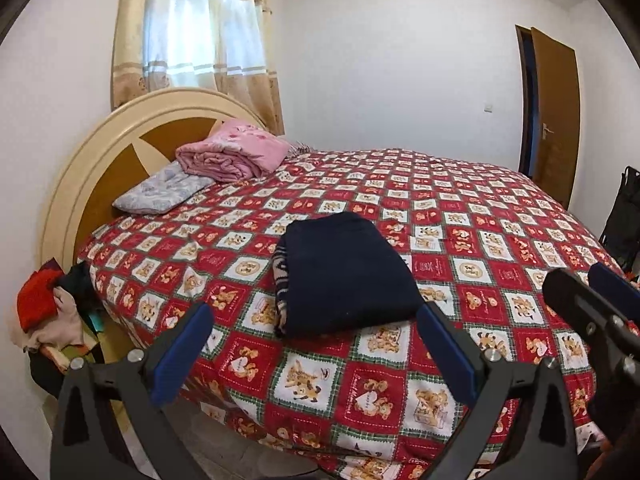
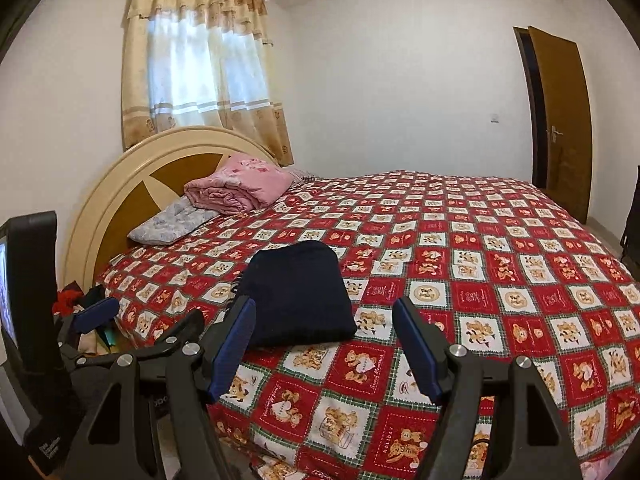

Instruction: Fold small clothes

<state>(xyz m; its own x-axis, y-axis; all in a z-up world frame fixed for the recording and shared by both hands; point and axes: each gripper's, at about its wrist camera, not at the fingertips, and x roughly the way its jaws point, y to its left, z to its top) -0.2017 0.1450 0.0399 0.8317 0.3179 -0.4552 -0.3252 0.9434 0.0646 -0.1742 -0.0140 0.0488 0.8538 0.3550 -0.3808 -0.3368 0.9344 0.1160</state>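
Folded navy garment (image 1: 344, 276) centre frame on the bed (image 1: 500, 216), left tongs (image 1: 316, 334) and right tongs (image 2: 324, 338) gaping wide below it, both empty

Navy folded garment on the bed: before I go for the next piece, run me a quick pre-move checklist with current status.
1. Navy garment folded and lying flat on the bedspread: ok.
2. Left gripper open and holding nothing: ok.
3. Right gripper open and holding nothing: ok.
4. Both grippers clear of the garment, no pad touching it: ok.
5. Next clothes available: a pile lies beside the bed near the headboard: ok.
6. Which piece in the pile is on top and easiest to take: cannot tell.
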